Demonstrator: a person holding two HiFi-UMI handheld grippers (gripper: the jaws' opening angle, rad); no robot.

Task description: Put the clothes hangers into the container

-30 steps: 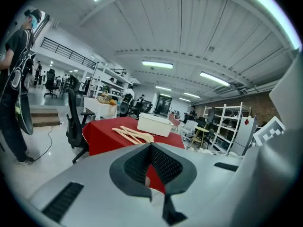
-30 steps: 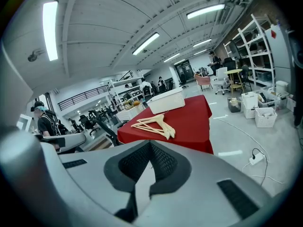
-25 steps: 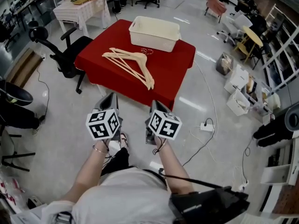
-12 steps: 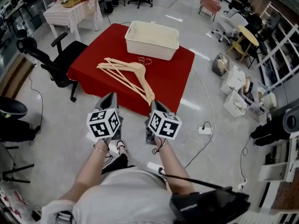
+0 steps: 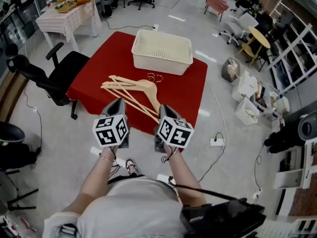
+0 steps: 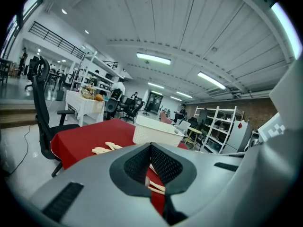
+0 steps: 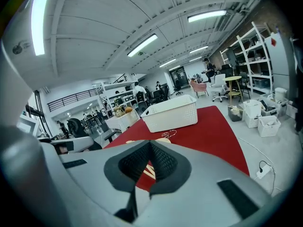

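Several pale wooden clothes hangers (image 5: pixel 131 93) lie in a loose pile on the red-covered table (image 5: pixel 190 90). Their metal hooks point toward a white perforated basket (image 5: pixel 162 51) at the table's far side. My left gripper (image 5: pixel 118 104) and right gripper (image 5: pixel 166 111) are held side by side just short of the table's near edge, both shut and holding nothing. In the left gripper view the hangers (image 6: pixel 106 149) and the basket (image 6: pixel 154 132) lie beyond the shut left gripper (image 6: pixel 151 146). The right gripper view shows the basket (image 7: pixel 171 113) and hangers (image 7: pixel 163 137) past the shut right gripper (image 7: pixel 150 144).
A black office chair (image 5: pixel 54 76) stands to the left of the table. A cloth-covered side table (image 5: pixel 64 14) is at the far left. Boxes (image 5: pixel 250 103) and a power strip with cable (image 5: pixel 216 142) sit on the floor at right.
The table with the hangers and basket has come nearer to both grippers, which now reach its near edge. Both pairs of jaws stay shut.
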